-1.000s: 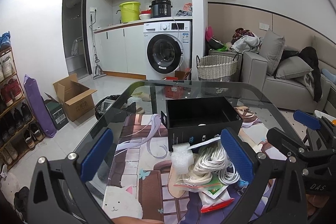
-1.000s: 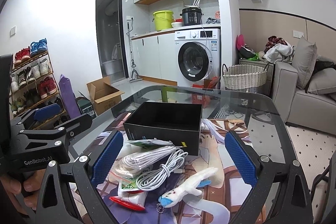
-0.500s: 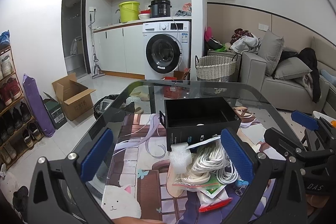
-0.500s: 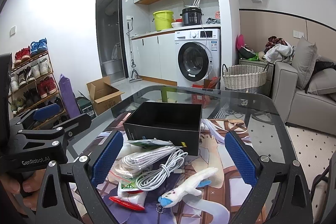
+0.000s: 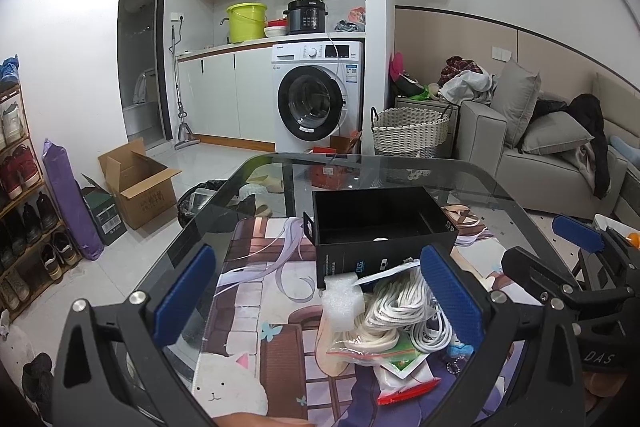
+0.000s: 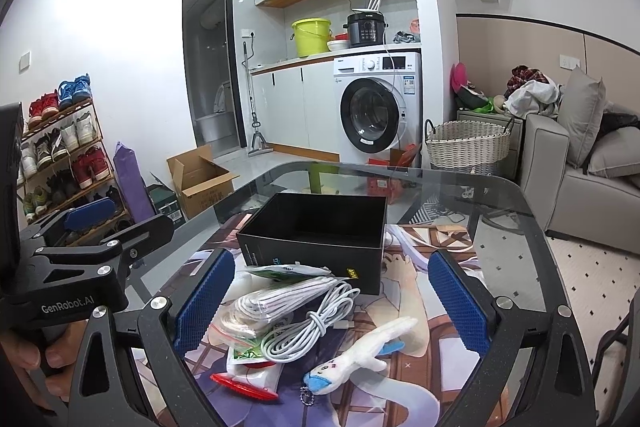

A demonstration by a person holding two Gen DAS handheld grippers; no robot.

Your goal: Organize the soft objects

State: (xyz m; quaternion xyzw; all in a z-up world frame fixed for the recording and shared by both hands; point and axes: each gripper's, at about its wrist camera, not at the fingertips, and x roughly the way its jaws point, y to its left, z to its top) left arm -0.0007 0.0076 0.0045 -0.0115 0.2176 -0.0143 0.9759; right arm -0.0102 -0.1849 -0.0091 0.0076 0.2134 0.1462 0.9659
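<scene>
A glass table (image 5: 500, 183) carries a printed mat (image 5: 248, 307), its near edge cut off by the frame in both views. On the mat stands an open black box (image 6: 320, 227); its floor is mostly in shadow, and only a small pale spot shows inside from the left wrist view, too small to make out. Against the box's near wall lies a heap of soft things: coiled white cables (image 6: 308, 323), partly inside a clear zip bag (image 6: 236, 323) whose other contents are hard to tell, a green and white packet (image 6: 288, 271) leaning on the box, a white foam block (image 5: 342, 301) seen only from the left view, and a flat pouch with a red edge (image 6: 244, 385) half buried under the cables. A white plush toy (image 6: 360, 351) with a blue patch and a small chain lies just to the right of the cables, apart from the box. The left gripper (image 5: 316, 301) hangs above the mat with its blue pads spread wide and nothing between them; the heap sits under its right finger. The right gripper (image 6: 332, 309) is likewise wide apart and empty, with the cables and plush toy lying between and below its fingers, untouched. A hand (image 6: 36, 359) grips the left tool's handle, mostly hidden.
</scene>
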